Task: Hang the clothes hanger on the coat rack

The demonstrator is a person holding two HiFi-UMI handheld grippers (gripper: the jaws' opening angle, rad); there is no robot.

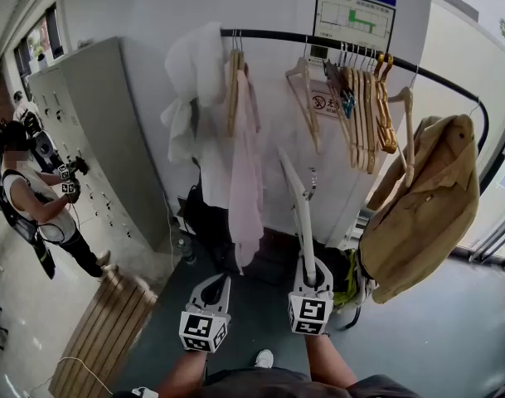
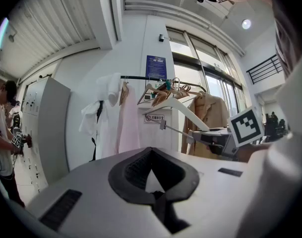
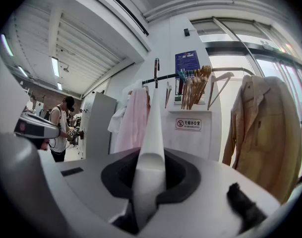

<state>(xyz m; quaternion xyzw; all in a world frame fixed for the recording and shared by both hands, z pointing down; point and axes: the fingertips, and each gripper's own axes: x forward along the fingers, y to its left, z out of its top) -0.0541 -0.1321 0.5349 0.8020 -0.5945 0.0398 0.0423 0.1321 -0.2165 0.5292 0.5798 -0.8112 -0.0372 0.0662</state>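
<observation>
A white plastic hanger (image 1: 295, 197) stands nearly upright in my right gripper (image 1: 306, 270), which is shut on its lower arm; its metal hook (image 1: 312, 181) points toward the wall. The hanger is below the black coat rack rail (image 1: 277, 35) and apart from it. In the right gripper view the hanger (image 3: 153, 133) rises from between the pads toward the rail (image 3: 163, 77). My left gripper (image 1: 209, 293) hangs to the left, lower, shut with nothing in it. The left gripper view shows its own empty jaws (image 2: 151, 175) and, beyond them, the hanger (image 2: 185, 108).
The rail carries a white garment (image 1: 194, 81), a pink garment (image 1: 245, 172), one wooden hanger (image 1: 306, 98), a bunch of wooden hangers (image 1: 364, 114) and a tan jacket (image 1: 426, 206). Grey lockers (image 1: 94, 139) and a person (image 1: 28, 197) stand at left, above a slatted wooden bench (image 1: 103, 330).
</observation>
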